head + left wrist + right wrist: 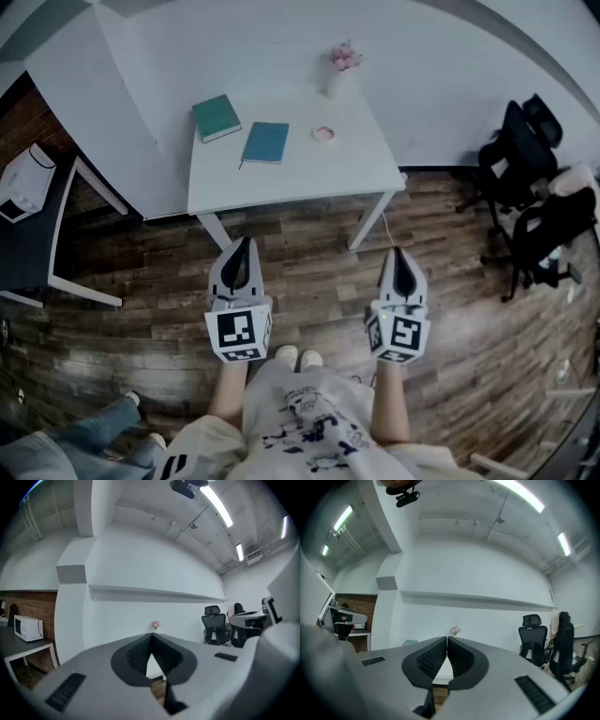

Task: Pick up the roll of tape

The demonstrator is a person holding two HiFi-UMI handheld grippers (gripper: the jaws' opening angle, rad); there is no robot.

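The roll of tape point(323, 133), small and pink, lies flat on the white table point(291, 173), towards its far right. Both grippers hang over the wooden floor in front of the table, well short of the tape. My left gripper point(245, 241) points at the table's near edge; its jaws meet with nothing between them, as the left gripper view point(151, 635) also shows. My right gripper point(397, 251) is off the table's near right corner, shut and empty, with its tips together in the right gripper view point(446, 638). The tape is hidden in both gripper views.
A green book point(217, 117) and a blue book point(266, 142) lie left of the tape. A white vase of pink flowers point(343, 62) stands at the table's back. Black office chairs point(525, 150) are at the right, a dark desk point(28, 234) with a microwave point(22, 182) at the left. Another person's legs point(89, 431) are at the lower left.
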